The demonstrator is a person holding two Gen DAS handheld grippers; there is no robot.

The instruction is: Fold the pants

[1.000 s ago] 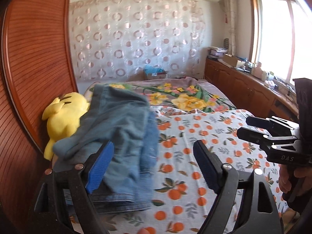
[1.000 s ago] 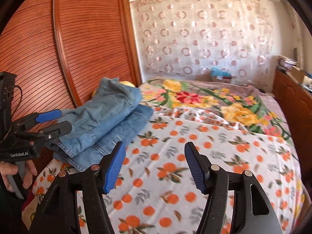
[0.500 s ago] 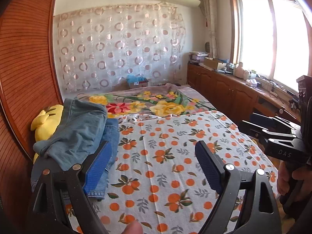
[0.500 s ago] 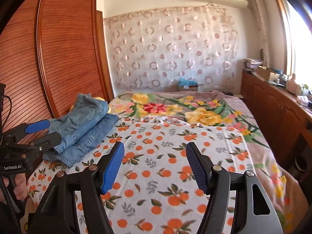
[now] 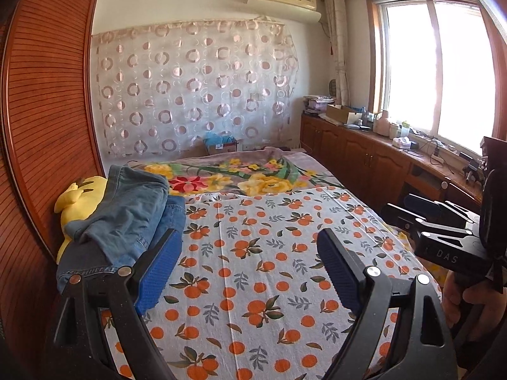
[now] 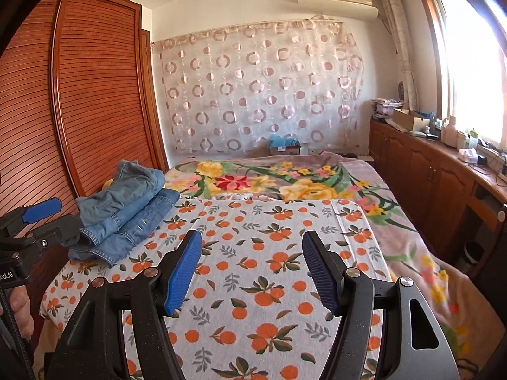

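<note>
Blue-padded, the left gripper (image 5: 248, 253) and right gripper (image 6: 252, 255) both hang with jaws apart and nothing between them, over the orange-print sheet (image 6: 269, 272). Folded denim pants (image 6: 126, 212) lie stacked to their left, past the left gripper's tips. What seems a yellow plush toy (image 5: 79, 199) sits behind the pants, against the slatted wardrobe (image 6: 95, 95).

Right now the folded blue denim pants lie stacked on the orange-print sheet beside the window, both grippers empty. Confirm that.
Wrong side. The folded blue denim pants lie beside the slatted wooden wardrobe, opposite the window, as the right wrist view shows. The rest stands.
</note>
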